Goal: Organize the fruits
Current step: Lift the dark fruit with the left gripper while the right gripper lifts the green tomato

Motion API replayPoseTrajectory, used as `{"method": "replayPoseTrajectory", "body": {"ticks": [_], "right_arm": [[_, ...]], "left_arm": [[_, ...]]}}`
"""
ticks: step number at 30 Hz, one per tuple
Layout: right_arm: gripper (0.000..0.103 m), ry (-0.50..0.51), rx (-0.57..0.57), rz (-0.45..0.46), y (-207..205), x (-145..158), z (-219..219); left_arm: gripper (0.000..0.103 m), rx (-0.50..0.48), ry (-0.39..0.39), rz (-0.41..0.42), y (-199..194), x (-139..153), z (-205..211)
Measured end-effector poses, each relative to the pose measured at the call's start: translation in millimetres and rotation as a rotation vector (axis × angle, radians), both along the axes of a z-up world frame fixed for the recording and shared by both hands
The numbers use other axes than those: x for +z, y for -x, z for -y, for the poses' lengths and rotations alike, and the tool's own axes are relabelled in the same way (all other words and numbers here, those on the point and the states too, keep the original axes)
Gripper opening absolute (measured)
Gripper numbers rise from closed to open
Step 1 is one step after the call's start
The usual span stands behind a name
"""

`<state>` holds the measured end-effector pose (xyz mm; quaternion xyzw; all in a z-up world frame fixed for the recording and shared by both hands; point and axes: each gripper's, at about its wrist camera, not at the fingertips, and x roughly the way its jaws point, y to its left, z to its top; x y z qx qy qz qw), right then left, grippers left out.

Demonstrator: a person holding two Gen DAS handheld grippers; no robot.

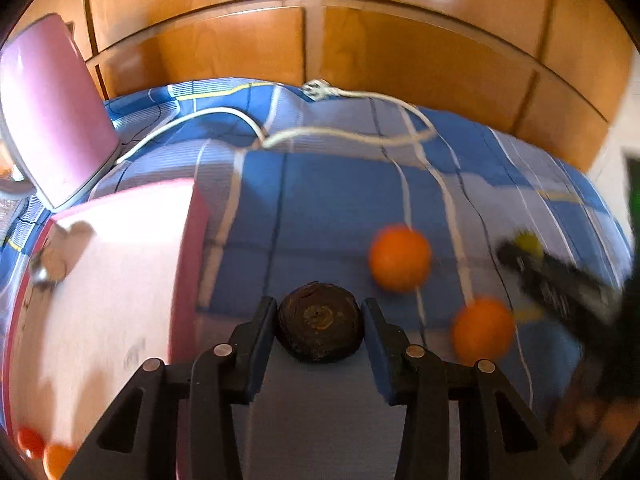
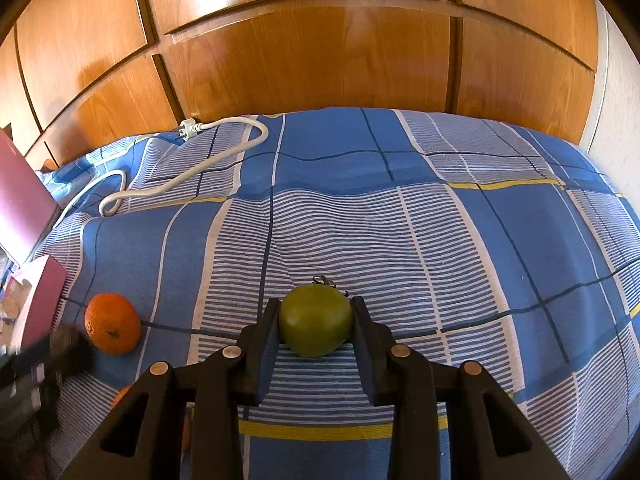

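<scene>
A blue plaid bed (image 2: 460, 220) carries two oranges (image 1: 400, 258), a white cable (image 2: 192, 168) and a pink box (image 1: 120, 280).

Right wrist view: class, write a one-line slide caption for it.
Right gripper shut on a green tomato above a blue checked bedsheet, an orange lying to its left.

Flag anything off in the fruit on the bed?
Yes: the fruit in the left gripper is a dark brown, wrinkled round fruit that looks dried out or spoiled, unlike the bright oranges on the blue checked bedspread. The right gripper holds a smooth green fruit.
</scene>
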<state>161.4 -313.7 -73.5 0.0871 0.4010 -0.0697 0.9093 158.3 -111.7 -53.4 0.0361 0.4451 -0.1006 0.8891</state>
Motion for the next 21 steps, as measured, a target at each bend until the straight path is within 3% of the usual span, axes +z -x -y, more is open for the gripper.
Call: {"method": "replayPoseTrajectory", "body": {"ticks": [5, 12, 17, 21], "right_arm": [[0.034, -0.026, 0.021, -0.013, 11.2, 2.7, 3.1], [0.033, -0.031, 0.037, -0.016, 68.0, 3.2, -0.4], [0.034, 0.056, 0.099, -0.011, 106.7, 0.1, -16.8], [0.034, 0.107, 0.121, 0.001, 114.5, -2.3, -25.6]], "left_arm": [[0.043, -0.035, -0.013, 0.025, 45.5, -3.1, 2.2], [0.043, -0.034, 0.032, 0.050, 79.8, -4.9, 3.1], [0.044, -0.057, 0.045, 0.096, 94.7, -8.6, 5.0], [0.044, -0.075, 0.020, 0.117, 96.9, -14.8, 8.1]]}}
